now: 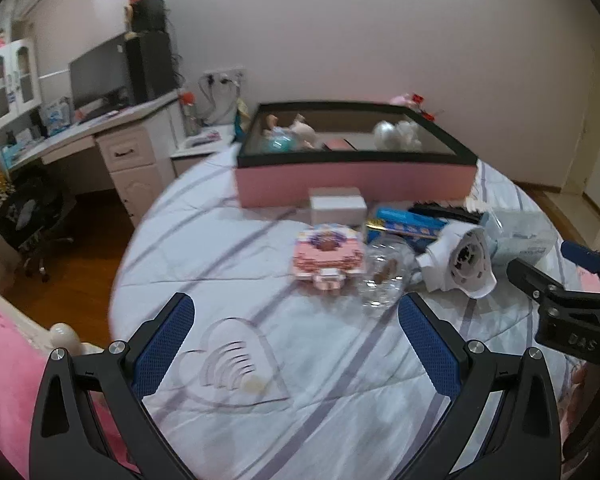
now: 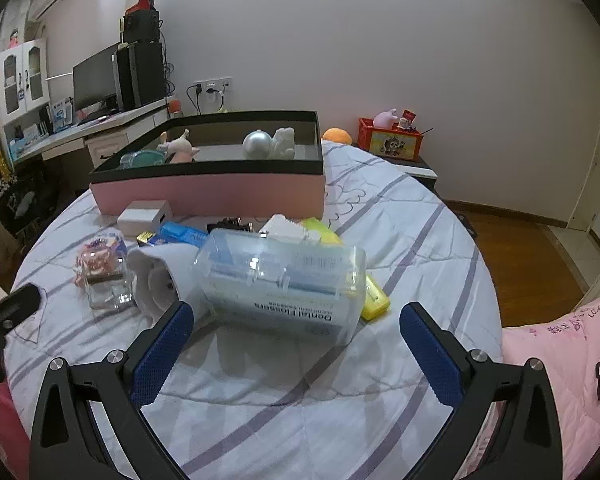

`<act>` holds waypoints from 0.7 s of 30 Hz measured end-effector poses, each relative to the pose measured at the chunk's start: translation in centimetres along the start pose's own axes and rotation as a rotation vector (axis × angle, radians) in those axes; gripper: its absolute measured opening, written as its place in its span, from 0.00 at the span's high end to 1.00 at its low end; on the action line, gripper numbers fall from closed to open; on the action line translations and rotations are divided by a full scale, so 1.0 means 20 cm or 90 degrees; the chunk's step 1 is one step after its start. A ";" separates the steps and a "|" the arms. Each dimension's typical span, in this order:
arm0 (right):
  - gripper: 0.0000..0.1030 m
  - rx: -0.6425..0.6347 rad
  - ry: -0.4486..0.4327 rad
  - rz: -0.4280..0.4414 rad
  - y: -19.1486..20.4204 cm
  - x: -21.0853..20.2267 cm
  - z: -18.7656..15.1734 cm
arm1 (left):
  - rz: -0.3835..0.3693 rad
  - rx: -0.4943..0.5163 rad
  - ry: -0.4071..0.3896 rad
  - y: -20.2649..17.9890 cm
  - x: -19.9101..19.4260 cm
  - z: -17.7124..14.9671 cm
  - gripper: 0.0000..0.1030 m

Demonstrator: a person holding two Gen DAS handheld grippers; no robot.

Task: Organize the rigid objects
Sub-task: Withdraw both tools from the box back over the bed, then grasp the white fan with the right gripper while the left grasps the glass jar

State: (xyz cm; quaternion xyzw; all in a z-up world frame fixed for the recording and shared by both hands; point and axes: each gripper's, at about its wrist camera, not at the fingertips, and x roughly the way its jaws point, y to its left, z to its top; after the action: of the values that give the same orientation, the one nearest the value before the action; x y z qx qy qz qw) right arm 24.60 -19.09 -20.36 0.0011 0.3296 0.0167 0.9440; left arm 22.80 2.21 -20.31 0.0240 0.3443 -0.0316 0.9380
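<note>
A pink storage box with a black rim (image 1: 356,178) (image 2: 208,192) stands on the bed and holds toys and a silver ball (image 2: 257,145). In front of it lie a pink toy box (image 1: 327,258), a clear glass jar (image 1: 382,276) (image 2: 106,284), a white round device (image 1: 466,262) (image 2: 156,280), a clear dental flosser tub (image 2: 284,280) (image 1: 516,236), a white box (image 1: 338,205) (image 2: 144,216), a blue packet (image 1: 410,228) and a yellow item (image 2: 374,298). My left gripper (image 1: 296,320) is open, short of the jar. My right gripper (image 2: 296,326) is open, just before the tub; it also shows in the left wrist view (image 1: 540,276).
The bed has a white striped sheet (image 1: 260,248) and a pink quilt (image 2: 560,344) at the right. A desk with a monitor (image 1: 100,76) stands at the back left. A red crate (image 2: 392,140) sits on a nightstand. Wooden floor (image 2: 532,248) lies around the bed.
</note>
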 end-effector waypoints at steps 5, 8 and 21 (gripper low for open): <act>0.00 0.006 0.000 0.000 -0.05 -0.04 -0.02 | -0.020 0.014 0.000 -0.06 0.07 0.02 0.00; 0.00 0.004 0.004 0.022 -0.02 -0.06 -0.03 | -0.016 -0.002 0.002 0.00 0.08 0.03 0.00; 0.11 0.017 0.055 0.165 0.29 0.13 0.04 | 0.051 -0.032 0.016 0.26 0.02 -0.03 0.00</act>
State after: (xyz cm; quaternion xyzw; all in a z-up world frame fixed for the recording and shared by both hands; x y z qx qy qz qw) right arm 26.98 -13.14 -21.25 0.0557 0.3671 0.1339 0.9188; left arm 23.01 7.52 -20.89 0.0150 0.3556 0.0152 0.9344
